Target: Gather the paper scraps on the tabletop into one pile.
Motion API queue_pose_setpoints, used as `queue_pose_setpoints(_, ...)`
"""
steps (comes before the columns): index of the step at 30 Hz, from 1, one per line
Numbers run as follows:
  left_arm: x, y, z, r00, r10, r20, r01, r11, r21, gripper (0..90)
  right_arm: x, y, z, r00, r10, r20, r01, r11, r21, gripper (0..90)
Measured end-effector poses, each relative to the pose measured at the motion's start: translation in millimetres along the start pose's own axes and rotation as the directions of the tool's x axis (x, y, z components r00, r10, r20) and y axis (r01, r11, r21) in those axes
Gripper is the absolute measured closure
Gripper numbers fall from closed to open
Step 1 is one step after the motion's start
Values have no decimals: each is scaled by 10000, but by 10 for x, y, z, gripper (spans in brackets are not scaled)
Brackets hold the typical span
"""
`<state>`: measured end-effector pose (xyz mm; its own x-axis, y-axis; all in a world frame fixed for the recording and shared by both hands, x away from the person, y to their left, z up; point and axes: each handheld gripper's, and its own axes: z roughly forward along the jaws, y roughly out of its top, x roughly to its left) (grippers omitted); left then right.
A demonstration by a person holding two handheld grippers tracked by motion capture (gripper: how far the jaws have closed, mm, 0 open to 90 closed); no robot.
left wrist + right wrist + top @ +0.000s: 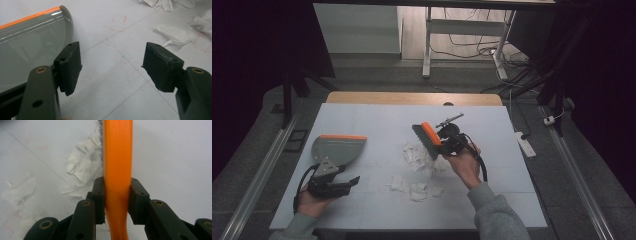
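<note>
Left hand (312, 202) low at near-left edge of table (377, 112), palm up under left gripper (354, 181), jaws spread wide, nothing between. Grey dustpan (337, 149) with orange lip just beyond it, flat on table. Paper scraps (417, 167) scattered mid-table. Right hand (464, 164) raised, wrist cocked toward far-left; right gripper (443, 146) clamped on orange brush (428, 139) handle, bristles over scraps.
</note>
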<state>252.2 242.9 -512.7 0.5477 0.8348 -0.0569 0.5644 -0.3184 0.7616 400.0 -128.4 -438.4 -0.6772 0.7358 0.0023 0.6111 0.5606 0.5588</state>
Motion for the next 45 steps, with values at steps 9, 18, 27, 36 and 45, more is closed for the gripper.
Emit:
queue_pose_setpoints(9, -13, 3, 14, 10000, 34, -3, -34, 10000, 65, 317, -177, -117, -427, 10000, 78, 20, -76, 9971, -760, 703)
queue_pose_setpoints(18, -3, -1, 10, 10000, 20, -35, -20, 10000, 47, 317, 110, -246, -468, 9862, -1174, -1170, 1154, 9930, -236, 703)
queue_pose_setpoints(27, 6, -2, 8, 10000, -35, -27, 36, 10000, 42, 317, 422, -235, -391, 9650, -1922, -1782, 1931, 9811, -121, 703)
queue_pose_setpoints(36, 13, -3, 8, 10000, -40, -40, 40, 10000, 63, 317, 783, -254, -419, 9376, -2579, -2333, 2737, 9611, 376, 703)
queue_pose_setpoints(45, 14, -7, 5, 10000, -7, -49, 7, 10000, 70, 317, 1200, -261, -184, 8839, -3480, -3125, 4114, 8963, 1655, 703)
